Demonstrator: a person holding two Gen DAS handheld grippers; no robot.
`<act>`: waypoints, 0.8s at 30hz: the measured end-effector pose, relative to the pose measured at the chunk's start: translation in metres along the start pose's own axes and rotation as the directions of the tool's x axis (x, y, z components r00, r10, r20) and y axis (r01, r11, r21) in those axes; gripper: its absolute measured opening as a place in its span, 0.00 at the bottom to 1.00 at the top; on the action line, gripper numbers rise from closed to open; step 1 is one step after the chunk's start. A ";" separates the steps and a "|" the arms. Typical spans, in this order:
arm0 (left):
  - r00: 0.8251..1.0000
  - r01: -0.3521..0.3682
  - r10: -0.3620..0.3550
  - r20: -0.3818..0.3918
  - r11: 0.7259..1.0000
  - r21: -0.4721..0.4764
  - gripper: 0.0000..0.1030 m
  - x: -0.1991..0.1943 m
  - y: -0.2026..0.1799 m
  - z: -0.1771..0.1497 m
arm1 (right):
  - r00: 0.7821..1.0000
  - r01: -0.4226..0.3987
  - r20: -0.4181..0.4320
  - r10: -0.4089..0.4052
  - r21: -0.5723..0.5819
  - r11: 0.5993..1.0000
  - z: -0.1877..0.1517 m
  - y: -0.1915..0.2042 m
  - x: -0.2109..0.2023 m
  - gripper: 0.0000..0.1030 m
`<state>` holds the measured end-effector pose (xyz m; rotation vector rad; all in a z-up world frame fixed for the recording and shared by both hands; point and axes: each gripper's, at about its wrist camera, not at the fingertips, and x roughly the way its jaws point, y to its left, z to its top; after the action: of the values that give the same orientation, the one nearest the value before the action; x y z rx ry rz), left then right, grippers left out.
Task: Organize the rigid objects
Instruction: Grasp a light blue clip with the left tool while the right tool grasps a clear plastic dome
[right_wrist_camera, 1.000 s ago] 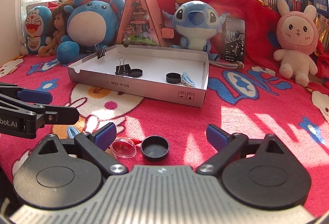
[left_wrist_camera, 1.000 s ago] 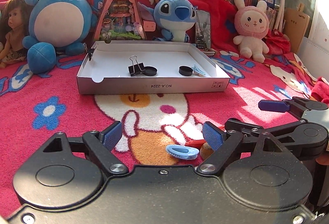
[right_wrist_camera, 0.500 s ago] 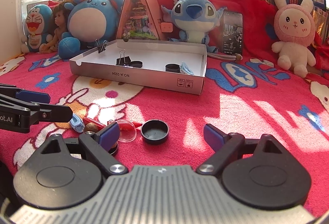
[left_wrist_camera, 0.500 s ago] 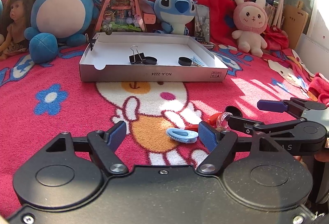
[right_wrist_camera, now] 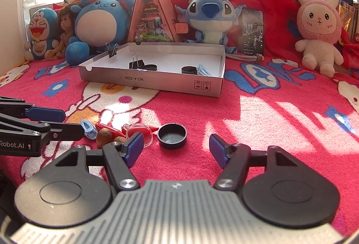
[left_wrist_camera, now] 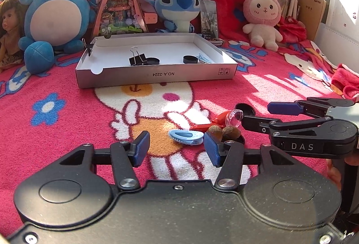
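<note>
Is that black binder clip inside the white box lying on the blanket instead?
No, the black binder clip sits on the floor of the white box, beside a black cap.

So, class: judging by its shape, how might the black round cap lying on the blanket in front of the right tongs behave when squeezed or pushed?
The black cap looks like rigid moulded plastic, so it probably won't flex. It sits flat, open side up, so it should slide or snag on the fuzzy blanket rather than roll. It is shallow and hollow, so likely light; its smooth rim might slip between closing pads.
</note>
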<state>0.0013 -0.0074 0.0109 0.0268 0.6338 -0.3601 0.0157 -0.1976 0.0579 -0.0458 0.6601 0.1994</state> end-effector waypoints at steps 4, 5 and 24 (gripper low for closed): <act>1.000 0.016 -0.016 -0.003 1.000 -0.004 0.49 0.006 -0.004 0.002 | 1.000 -0.026 -0.015 0.025 -0.016 1.000 0.000 0.008 0.001 0.61; 1.000 0.014 -0.014 -0.001 1.000 -0.001 0.49 0.009 -0.006 0.002 | 0.999 -0.030 -0.018 0.030 -0.018 0.999 0.000 0.009 0.001 0.59; 1.000 -0.022 0.022 0.005 1.000 -0.013 0.34 0.020 -0.002 0.002 | 0.989 -0.139 -0.018 0.144 0.169 0.976 0.006 0.010 0.010 0.53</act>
<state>0.0161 -0.0158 0.0008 0.0203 0.6298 -0.3345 0.0250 -0.1858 0.0573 0.1599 0.7086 0.2800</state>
